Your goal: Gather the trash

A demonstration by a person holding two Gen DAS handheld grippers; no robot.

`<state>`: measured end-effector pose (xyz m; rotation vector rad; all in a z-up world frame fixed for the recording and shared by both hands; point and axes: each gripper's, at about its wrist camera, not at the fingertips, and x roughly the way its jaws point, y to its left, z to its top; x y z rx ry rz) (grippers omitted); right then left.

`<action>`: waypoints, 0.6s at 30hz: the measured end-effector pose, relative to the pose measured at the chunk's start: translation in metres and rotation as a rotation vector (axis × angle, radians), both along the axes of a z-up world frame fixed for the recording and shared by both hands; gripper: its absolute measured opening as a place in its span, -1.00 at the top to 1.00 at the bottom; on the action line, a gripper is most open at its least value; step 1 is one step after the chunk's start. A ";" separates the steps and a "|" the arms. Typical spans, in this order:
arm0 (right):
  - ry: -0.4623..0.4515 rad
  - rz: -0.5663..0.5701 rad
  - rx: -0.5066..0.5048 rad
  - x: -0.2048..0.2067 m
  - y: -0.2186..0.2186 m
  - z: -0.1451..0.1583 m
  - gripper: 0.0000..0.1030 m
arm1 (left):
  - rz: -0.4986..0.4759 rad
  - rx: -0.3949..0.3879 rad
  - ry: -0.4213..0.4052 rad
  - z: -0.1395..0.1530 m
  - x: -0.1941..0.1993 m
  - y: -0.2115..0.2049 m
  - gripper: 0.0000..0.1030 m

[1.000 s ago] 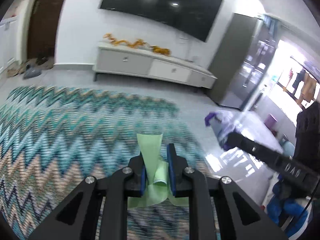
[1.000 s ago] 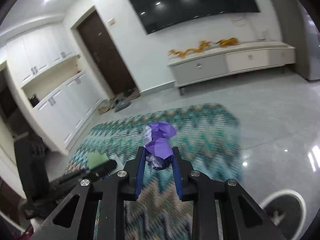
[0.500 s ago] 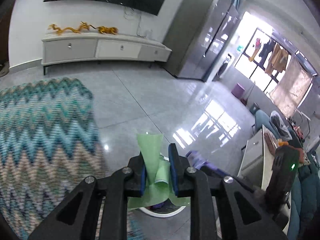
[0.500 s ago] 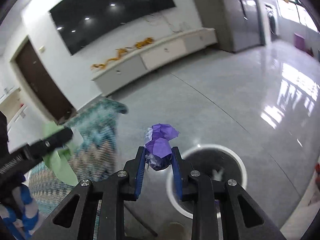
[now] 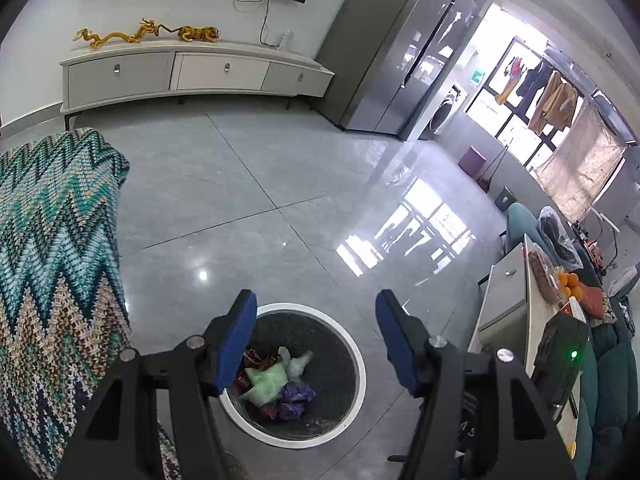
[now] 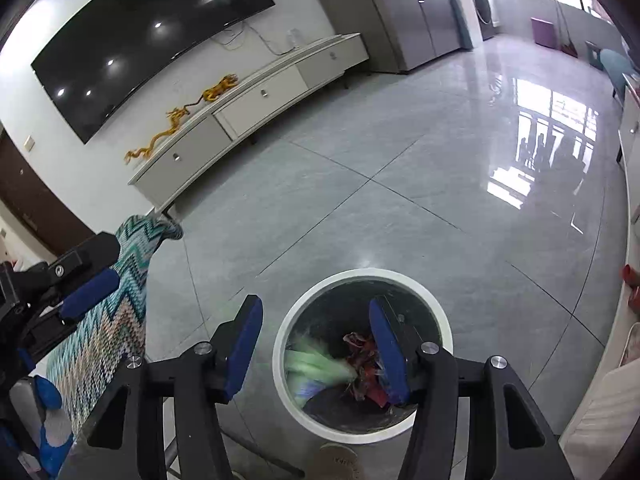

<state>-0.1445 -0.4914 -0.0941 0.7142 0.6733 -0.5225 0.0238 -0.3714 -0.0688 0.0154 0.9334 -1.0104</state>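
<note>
A round bin with a white rim (image 5: 352, 364) stands on the grey floor below both grippers; it shows in the right wrist view too (image 6: 424, 284). Inside lie a green paper (image 5: 266, 380), a purple wad (image 5: 296, 394) and dark red wrappers (image 6: 362, 354). In the right wrist view the green paper (image 6: 316, 364) is blurred. My left gripper (image 5: 316, 340) is open and empty above the bin. My right gripper (image 6: 316, 350) is open and empty above the bin. The left gripper also shows at the left of the right wrist view (image 6: 86, 286).
A zigzag teal rug (image 5: 52, 264) lies to the left. A white TV cabinet (image 5: 192, 76) with gold dragon figures stands at the far wall under a TV. A grey cabinet and a cluttered table (image 5: 532, 300) stand at the right.
Both grippers opened over the bin. The green paper left the left gripper and the purple wad left the right gripper; both now lie in the bin.
</note>
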 end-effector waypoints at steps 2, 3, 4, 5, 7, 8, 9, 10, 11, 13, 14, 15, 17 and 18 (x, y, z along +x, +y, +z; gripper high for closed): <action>-0.004 -0.014 0.001 0.001 -0.003 0.002 -0.03 | -0.001 0.004 -0.006 0.000 -0.001 -0.003 -0.16; -0.005 -0.018 0.000 0.001 -0.004 0.002 -0.03 | 0.003 0.006 -0.017 0.001 -0.001 -0.004 -0.16; -0.006 -0.022 -0.001 0.002 -0.005 0.003 -0.03 | 0.008 0.008 -0.026 0.002 -0.003 -0.003 -0.16; -0.009 -0.024 -0.003 0.003 -0.006 0.004 -0.04 | 0.014 0.009 -0.034 0.003 -0.003 -0.001 -0.16; -0.018 -0.028 -0.008 0.002 -0.006 0.008 -0.06 | 0.033 0.013 -0.053 0.007 -0.003 0.004 -0.16; -0.023 -0.029 -0.014 0.003 -0.004 0.012 -0.07 | 0.043 0.015 -0.063 0.009 -0.003 0.007 -0.16; -0.026 -0.028 -0.019 0.004 -0.002 0.015 -0.09 | 0.056 0.018 -0.077 0.011 -0.004 0.011 -0.16; -0.029 -0.025 -0.024 0.003 0.000 0.018 -0.09 | 0.068 0.021 -0.092 0.015 -0.004 0.015 -0.17; -0.033 -0.022 -0.033 0.004 0.003 0.022 -0.12 | 0.081 0.023 -0.111 0.018 -0.004 0.021 -0.17; -0.041 -0.026 -0.047 0.005 0.011 0.031 -0.15 | 0.110 0.032 -0.145 0.024 -0.004 0.033 -0.21; -0.047 -0.028 -0.051 0.005 0.015 0.035 -0.16 | 0.124 0.035 -0.157 0.026 -0.004 0.038 -0.25; -0.053 -0.028 -0.056 0.005 0.019 0.039 -0.18 | 0.137 0.036 -0.168 0.028 -0.004 0.044 -0.34; -0.057 -0.030 -0.074 0.005 0.026 0.046 -0.21 | 0.176 0.042 -0.200 0.035 -0.003 0.056 -0.38; -0.059 -0.031 -0.087 0.005 0.031 0.051 -0.23 | 0.189 0.041 -0.214 0.039 -0.003 0.062 -0.39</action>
